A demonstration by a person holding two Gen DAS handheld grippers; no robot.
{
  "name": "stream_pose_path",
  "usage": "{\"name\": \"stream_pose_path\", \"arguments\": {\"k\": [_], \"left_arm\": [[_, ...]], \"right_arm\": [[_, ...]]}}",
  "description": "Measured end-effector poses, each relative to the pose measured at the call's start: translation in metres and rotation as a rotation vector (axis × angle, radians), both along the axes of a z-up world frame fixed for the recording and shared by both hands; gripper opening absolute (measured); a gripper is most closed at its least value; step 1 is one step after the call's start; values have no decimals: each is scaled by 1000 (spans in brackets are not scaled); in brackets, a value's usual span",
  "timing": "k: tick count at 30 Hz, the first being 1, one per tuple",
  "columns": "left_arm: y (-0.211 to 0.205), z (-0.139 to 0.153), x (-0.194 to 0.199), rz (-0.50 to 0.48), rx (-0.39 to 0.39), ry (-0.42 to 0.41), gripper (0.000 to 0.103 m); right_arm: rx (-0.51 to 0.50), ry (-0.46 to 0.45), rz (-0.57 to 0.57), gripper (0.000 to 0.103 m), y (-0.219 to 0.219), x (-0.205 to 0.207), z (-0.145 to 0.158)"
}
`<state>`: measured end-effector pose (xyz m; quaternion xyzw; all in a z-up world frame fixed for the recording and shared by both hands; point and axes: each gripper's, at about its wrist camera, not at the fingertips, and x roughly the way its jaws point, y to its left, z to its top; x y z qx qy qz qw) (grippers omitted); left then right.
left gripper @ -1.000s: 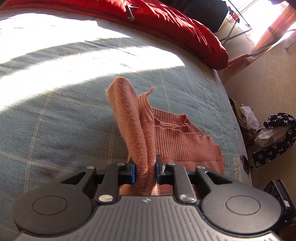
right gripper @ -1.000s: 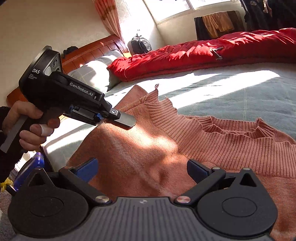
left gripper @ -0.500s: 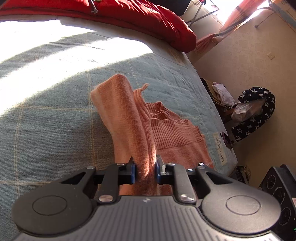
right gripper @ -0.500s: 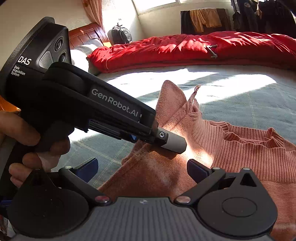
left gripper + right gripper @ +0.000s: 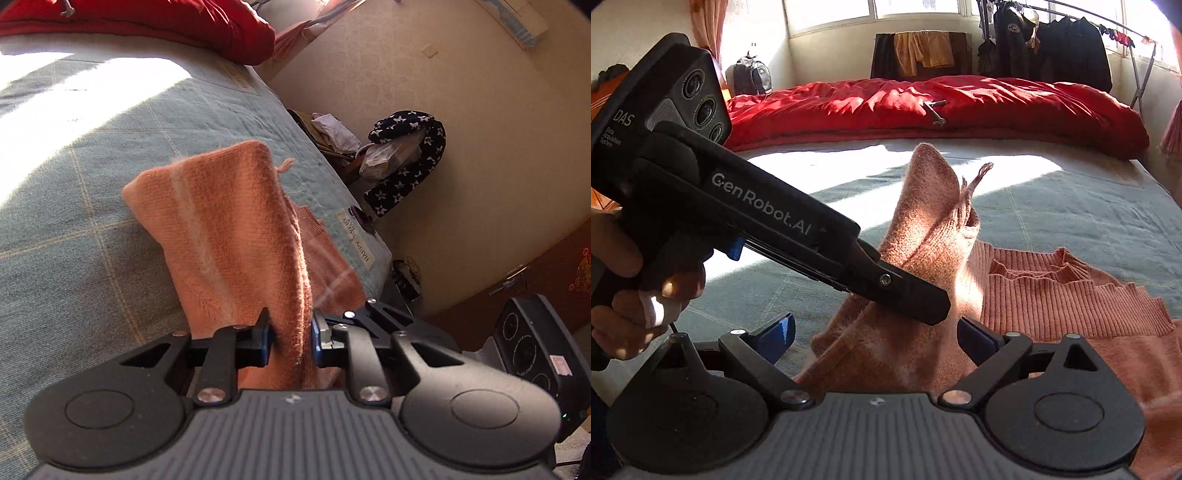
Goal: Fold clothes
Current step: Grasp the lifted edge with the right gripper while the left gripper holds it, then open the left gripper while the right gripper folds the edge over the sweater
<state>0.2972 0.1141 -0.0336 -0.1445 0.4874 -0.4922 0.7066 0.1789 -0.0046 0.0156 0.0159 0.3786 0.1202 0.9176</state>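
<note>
One salmon-pink knit sweater (image 5: 1071, 295) here, and that's the only garment in play. Part of it, looks like a sleeve or a side panel, is lifted up in a peak straight ahead of the left tongs (image 5: 290, 334), which are clenched tight on a bunched ridge of the knit, while the ribbed body lies flat on the bed (image 5: 1089, 206) off to the right of the right tongs (image 5: 875, 338). The right tongs are released, fingers spread wide with fabric lying between them but nothing pinched. So it's one pair of tongs doing all the holding, out of two. Biggest risk I see: the grip is on a thick wad instead of a clean edge, so if the knit creeps out from between the pads the lifted part just flops wherever and the fold ends up crooked. The knit is stretchy and fuzzy too, so pulling it sideways could drag the flat body along the bedspread and rumple it, since nothing pins the rest down. Also the left tongs cross right over the right ones in the right wrist view, so the two could bump if either swings in. Further out beyond both tongs: one red duvet (image 5: 923, 107) along the far side of the bed, and one clothes rack (image 5: 1052, 44) by the window.
</note>
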Motion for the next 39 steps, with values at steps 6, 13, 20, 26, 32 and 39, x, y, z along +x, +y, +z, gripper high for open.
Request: {"name": "stream_pose_path", "arguments": {"k": [6,13,20,26,32,39], "left_arm": [[5,-5,-1,-30,-39,-14,18],[14,1,-1,-42,-115,-25,17],[35,6,-8,34,-104,-79,37],[22,-7,-21,37,23,-129,40],[-8,-14,-35,15,158,-154,42],[-54,-9,-53,-48,268,-186,47]], "right_arm": [[-28,17,-47,88,7,5,-12],[-36,19,-24,52,-15,6,-13],[83,94,34,45,-53,17,-11],[293,202,66,43,-105,34,-13],[466,243,65,42,-162,41,-15],[550,213,93,40,-219,44,0]]}}
